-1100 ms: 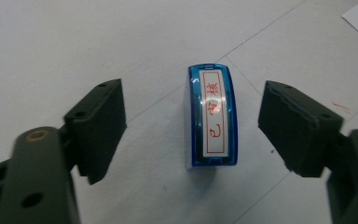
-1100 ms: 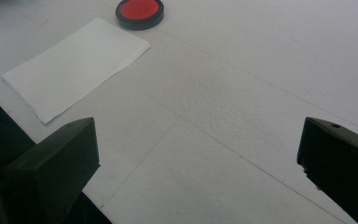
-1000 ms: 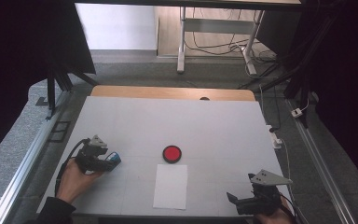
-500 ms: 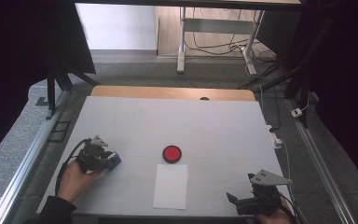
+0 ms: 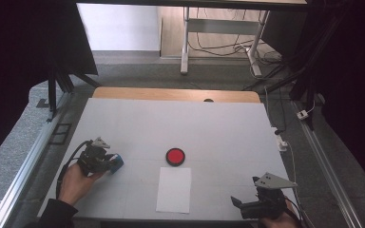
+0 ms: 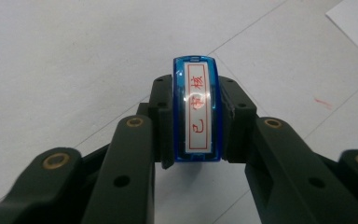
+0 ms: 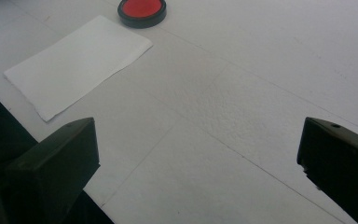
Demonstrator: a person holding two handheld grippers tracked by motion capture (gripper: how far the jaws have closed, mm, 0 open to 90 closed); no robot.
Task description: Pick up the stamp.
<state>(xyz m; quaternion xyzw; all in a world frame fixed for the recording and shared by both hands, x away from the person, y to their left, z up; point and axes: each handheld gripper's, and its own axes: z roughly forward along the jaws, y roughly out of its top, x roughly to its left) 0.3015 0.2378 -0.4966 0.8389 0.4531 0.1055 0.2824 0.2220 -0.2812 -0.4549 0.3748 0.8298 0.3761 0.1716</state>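
Observation:
A blue transparent stamp [image 6: 196,112] with a white label and red characters sits between the black fingers of my left gripper [image 6: 196,95], which is shut on it. The jaws have just been closing with the stamp between them. In the high view this gripper [image 5: 113,163] rests at the table's left, the blue stamp [image 5: 117,162] at its tip, pointing right. A round red ink pad [image 5: 175,156] lies at the table's middle, with a white paper sheet [image 5: 174,189] just in front of it. My right gripper [image 5: 240,204] stands open at the front right, empty, facing the sheet [image 7: 77,63] and the pad [image 7: 142,10].
The grey table top [image 5: 195,118] has a wooden strip along its far edge. Metal rails run down both sides. A white plug with a cable [image 5: 280,140] lies at the right edge. Table legs and cables stand on the floor beyond.
Both hands stay where they were. The left gripper's jaws have drawn in around the blue stamp; nothing else on the table has moved.

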